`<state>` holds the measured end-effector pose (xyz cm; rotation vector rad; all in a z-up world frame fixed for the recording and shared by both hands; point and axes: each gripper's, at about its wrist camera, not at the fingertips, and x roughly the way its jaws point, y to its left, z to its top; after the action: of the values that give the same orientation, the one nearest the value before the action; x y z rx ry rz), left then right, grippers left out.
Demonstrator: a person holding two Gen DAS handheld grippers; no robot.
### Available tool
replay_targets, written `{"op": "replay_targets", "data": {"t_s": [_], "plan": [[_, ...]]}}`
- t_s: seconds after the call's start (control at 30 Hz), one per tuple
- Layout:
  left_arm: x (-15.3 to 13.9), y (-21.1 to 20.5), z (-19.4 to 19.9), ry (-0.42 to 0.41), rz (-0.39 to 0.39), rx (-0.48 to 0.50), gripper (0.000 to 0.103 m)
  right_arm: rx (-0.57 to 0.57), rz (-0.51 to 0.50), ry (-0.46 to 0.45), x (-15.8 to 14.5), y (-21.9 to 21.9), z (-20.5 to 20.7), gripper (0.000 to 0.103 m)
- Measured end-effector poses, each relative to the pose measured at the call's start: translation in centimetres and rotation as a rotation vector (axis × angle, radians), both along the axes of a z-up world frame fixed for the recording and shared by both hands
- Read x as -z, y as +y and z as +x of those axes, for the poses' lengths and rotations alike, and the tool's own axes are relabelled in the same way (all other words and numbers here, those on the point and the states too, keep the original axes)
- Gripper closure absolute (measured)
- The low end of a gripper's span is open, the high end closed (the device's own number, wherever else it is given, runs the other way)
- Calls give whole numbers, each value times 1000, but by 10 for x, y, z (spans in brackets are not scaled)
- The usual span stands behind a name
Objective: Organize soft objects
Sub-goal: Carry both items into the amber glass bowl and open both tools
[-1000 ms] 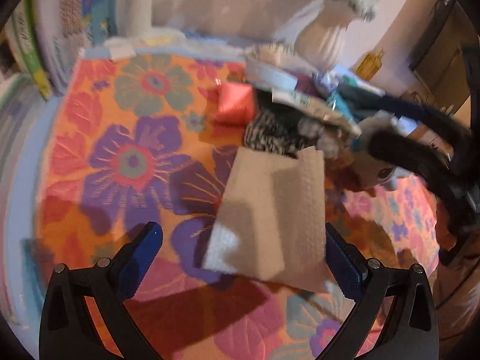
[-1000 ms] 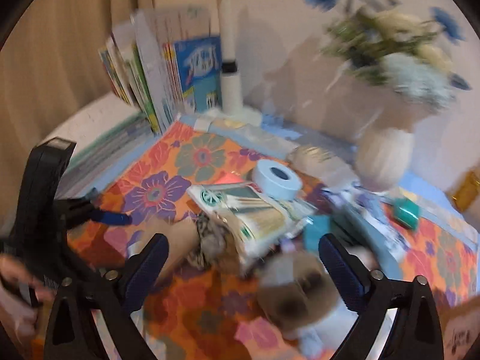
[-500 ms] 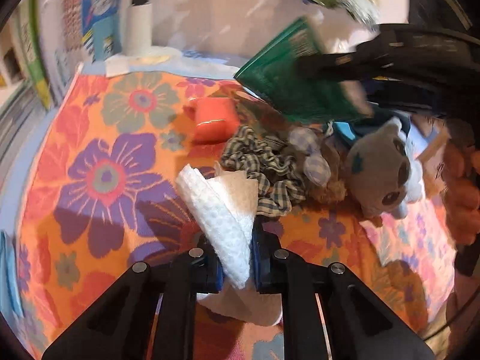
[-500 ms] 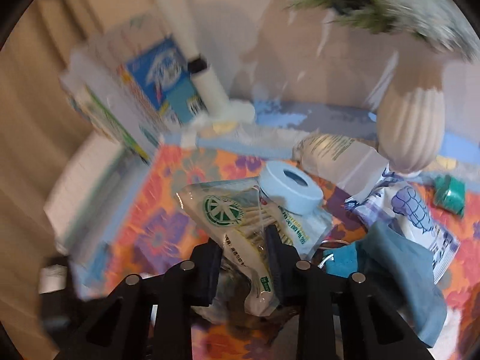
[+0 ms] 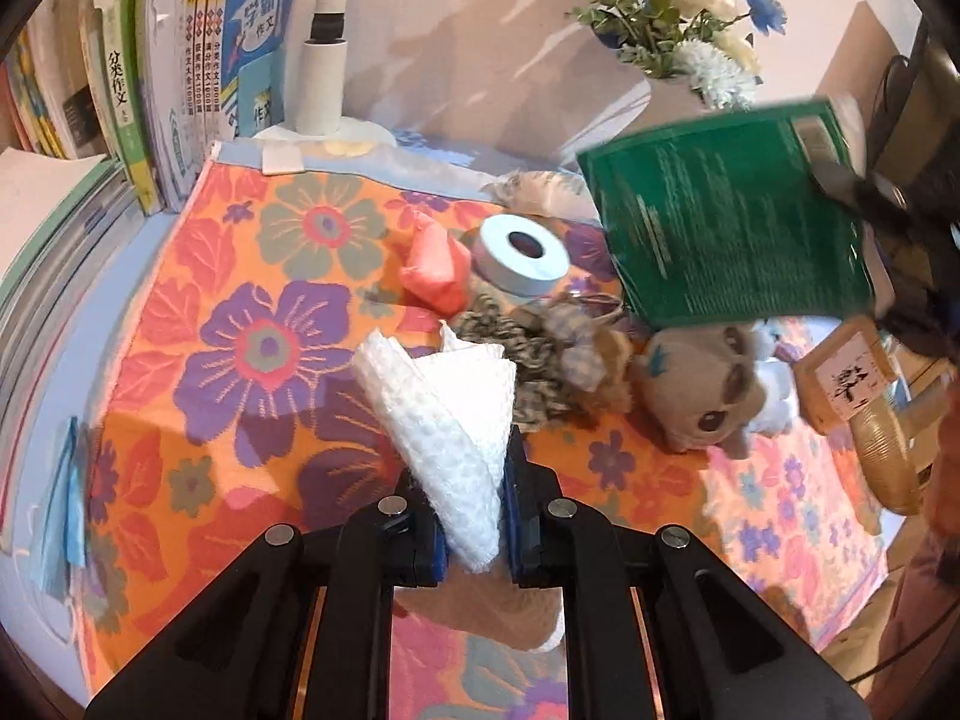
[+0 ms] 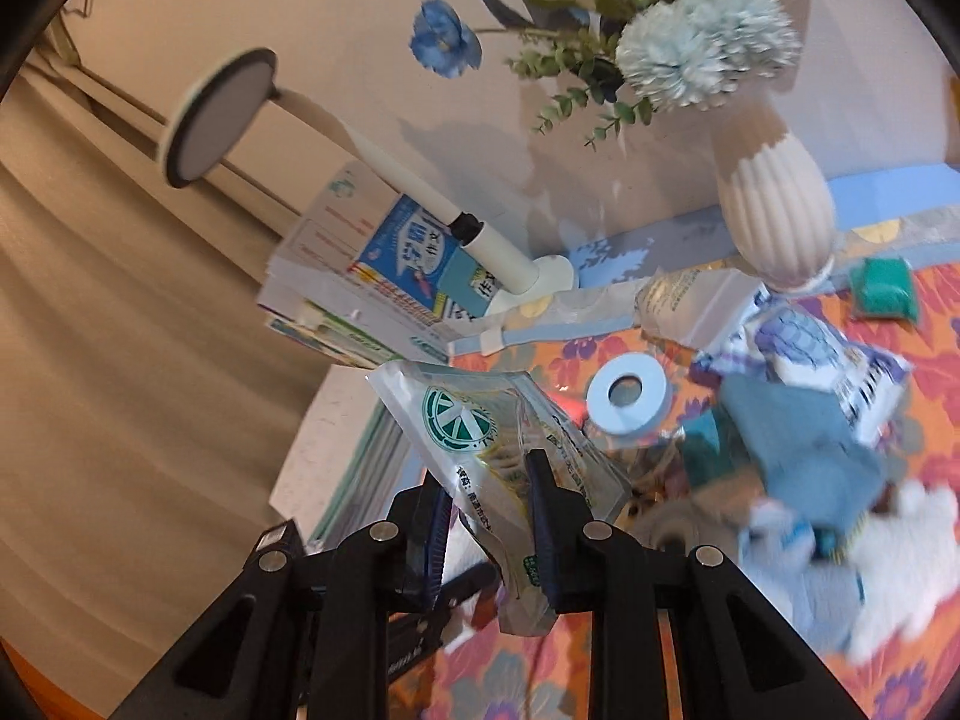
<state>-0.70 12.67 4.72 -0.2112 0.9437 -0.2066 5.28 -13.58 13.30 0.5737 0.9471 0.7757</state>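
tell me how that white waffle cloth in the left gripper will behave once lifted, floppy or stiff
Probably floppy: the white waffle cloth already folds and bunches where the left gripper pinches it, and a loose part droops below. Likely light, since it is thin fabric. It seems unlikely to slip, given its textured weave, though its free end may drag over the floral mat.

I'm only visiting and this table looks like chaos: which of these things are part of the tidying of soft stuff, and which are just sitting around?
In the job:
- white cloth, pinched in the left gripper
- plastic packet, pinched in the right gripper
- plush toy
- scrunchies
- orange pouch

Lying about:
- tape roll
- books
- vase
- lamp
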Motion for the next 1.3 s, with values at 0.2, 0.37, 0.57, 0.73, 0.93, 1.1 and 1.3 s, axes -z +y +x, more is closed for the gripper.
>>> {"op": "replay_targets", "data": {"t_s": [0.2,0.37,0.57,0.73,0.93,1.1,1.3], "plan": [[-16,-28,-14,-2,-21,33,93,13,29,22,-6,-32,-42,80],[-26,-59,-22,-19,-30,67,93,87,41,-22,-20,-72,-81,80],[-42,-115,-34,-29,-42,194,93,153,59,-66,-37,-126,-128,80],[-52,-180,-36,-15,-90,356,93,265,61,-72,-45,-200,-174,80],[-67,-281,-46,-10,-129,587,93,462,21,-126,-72,-291,-224,80],[-89,-363,-58,-71,-124,742,93,666,-158,-196,-93,-343,-246,80],[-84,-442,-46,-86,-152,842,91,778,-282,-155,-71,-380,-220,80]]}}
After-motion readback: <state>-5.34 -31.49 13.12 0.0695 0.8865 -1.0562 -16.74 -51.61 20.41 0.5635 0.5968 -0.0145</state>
